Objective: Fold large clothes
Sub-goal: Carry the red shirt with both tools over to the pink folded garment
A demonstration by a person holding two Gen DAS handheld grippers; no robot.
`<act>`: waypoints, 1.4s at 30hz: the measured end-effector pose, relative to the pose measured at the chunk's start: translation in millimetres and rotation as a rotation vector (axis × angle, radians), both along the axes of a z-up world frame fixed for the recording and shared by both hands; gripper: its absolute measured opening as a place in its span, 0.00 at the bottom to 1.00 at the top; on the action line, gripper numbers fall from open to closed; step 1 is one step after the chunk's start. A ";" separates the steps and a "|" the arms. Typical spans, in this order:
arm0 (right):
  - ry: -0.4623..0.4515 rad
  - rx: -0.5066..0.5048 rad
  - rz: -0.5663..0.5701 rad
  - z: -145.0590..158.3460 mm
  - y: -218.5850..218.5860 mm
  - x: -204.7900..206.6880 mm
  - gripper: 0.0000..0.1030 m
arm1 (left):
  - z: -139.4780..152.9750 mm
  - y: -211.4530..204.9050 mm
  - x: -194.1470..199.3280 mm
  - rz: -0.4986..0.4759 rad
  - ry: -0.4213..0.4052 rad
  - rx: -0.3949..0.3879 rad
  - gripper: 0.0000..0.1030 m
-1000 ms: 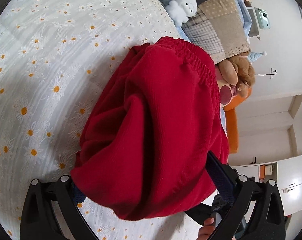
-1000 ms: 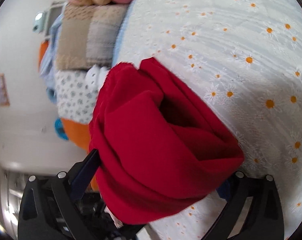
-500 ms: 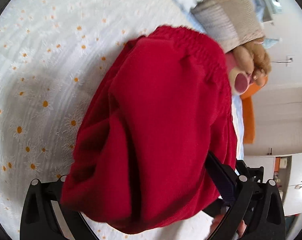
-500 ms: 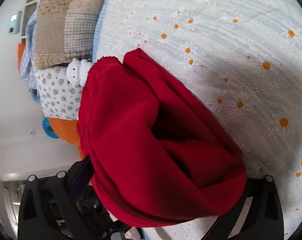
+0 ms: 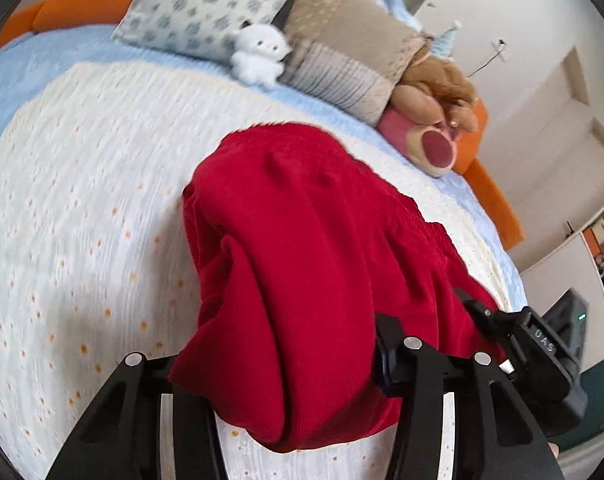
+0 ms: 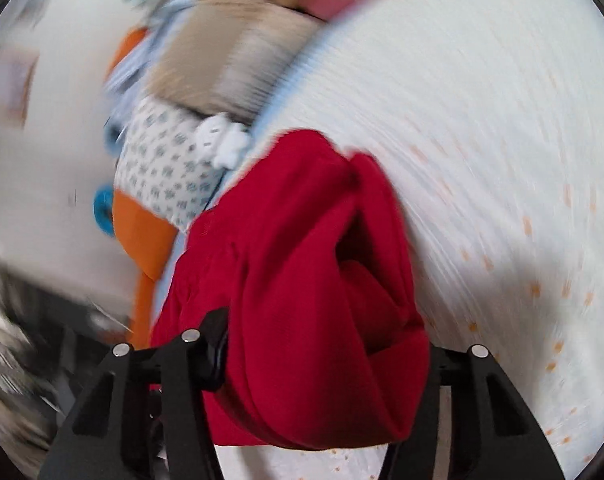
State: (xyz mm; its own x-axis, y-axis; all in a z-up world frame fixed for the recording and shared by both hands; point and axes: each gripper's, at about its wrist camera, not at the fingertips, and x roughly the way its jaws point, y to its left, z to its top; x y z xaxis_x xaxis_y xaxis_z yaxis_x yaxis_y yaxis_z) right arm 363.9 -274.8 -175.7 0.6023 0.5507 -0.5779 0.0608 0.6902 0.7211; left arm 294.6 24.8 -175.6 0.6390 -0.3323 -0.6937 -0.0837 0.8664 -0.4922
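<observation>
You had both the left gripper (image 5: pixel 278 364) and right gripper (image 6: pixel 322 356) pinching the red garment (image 5: pixel 302 264), its bulk trailing toward the far pillows (image 5: pixel 206 4).

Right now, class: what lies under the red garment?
Under the red garment lies the daisy-print bedspread. The part of the bedspread beneath the cloth is covered, and the fingers of both grippers are largely hidden in it.
</observation>
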 end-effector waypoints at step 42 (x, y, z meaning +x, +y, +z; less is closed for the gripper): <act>-0.226 -0.013 0.798 31.9 598.1 -158.9 0.50 | 59.0 500.2 -343.5 0.665 -0.102 0.253 0.55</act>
